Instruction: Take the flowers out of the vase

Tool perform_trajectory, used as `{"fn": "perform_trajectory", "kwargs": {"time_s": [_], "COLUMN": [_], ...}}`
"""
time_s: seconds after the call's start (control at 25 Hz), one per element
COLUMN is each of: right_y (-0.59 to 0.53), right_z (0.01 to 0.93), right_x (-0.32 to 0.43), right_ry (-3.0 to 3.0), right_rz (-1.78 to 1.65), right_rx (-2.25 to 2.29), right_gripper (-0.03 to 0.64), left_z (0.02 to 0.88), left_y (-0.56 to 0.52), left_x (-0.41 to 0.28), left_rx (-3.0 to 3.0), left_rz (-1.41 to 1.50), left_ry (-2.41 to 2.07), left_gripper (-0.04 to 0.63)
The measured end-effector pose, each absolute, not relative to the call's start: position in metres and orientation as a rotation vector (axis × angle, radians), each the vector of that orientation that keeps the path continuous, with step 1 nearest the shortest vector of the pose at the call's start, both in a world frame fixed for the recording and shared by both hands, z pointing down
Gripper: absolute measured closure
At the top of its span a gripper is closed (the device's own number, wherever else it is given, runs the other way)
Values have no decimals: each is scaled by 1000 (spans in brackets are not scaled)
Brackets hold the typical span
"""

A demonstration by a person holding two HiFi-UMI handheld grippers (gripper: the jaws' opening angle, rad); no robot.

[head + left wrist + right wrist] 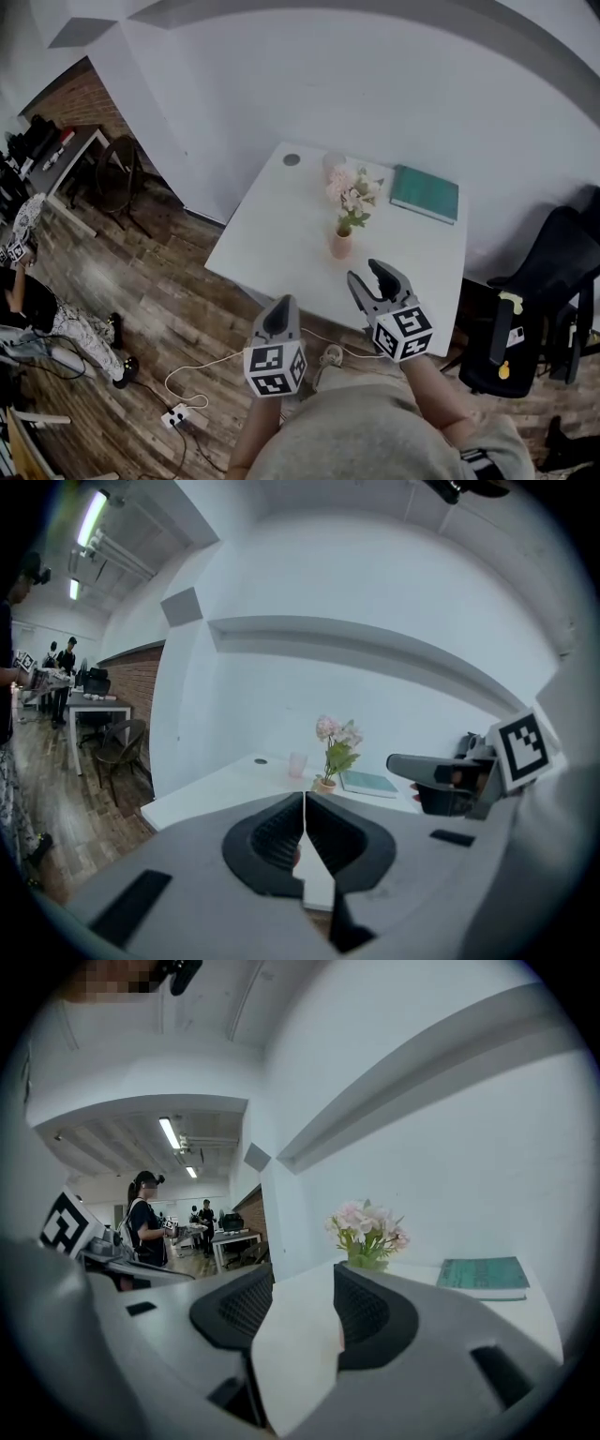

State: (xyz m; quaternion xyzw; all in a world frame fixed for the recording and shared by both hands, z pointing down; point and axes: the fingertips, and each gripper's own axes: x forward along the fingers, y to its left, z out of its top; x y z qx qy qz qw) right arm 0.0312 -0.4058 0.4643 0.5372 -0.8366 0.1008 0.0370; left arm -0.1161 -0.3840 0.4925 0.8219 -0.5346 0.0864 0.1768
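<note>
A small pink vase (pixel 341 244) stands in the middle of the white table (pixel 272 234), with pink flowers (pixel 352 192) and green leaves upright in it. Both grippers hover at the table's near edge, short of the vase and touching nothing. My left gripper (pixel 282 302) is shut and empty, to the vase's lower left. My right gripper (pixel 367 274) is open and empty, just below the vase. The left gripper view shows the flowers (pixel 337 735) and vase (pixel 325 784) beyond the closed left gripper (pixel 305 796). The flowers (pixel 367 1224) rise past the open right gripper (pixel 302 1275).
A green book (pixel 425 193) lies at the table's back right, a pale pink cup (pixel 335 161) and a dark round spot (pixel 292 159) at the back. A black chair (pixel 548 281) stands to the right. Cables and a power strip (pixel 176 413) lie on the wood floor; a person (pixel 37 314) is at far left.
</note>
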Motion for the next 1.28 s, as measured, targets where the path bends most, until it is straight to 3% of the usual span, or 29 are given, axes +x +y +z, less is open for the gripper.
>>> {"fn": "perform_trajectory", "kwargs": {"time_s": [1.28], "right_y": [-560], "right_z": [534], "right_x": [64], "right_ry": [-2439], "right_rz": [459], "right_rx": [1658], "right_gripper": [399], "left_z": [528], "left_y": [-509], "left_x": [-83], "left_rx": [2331], "left_rz": [372], "left_ry": [-1416], "left_gripper": [586]}}
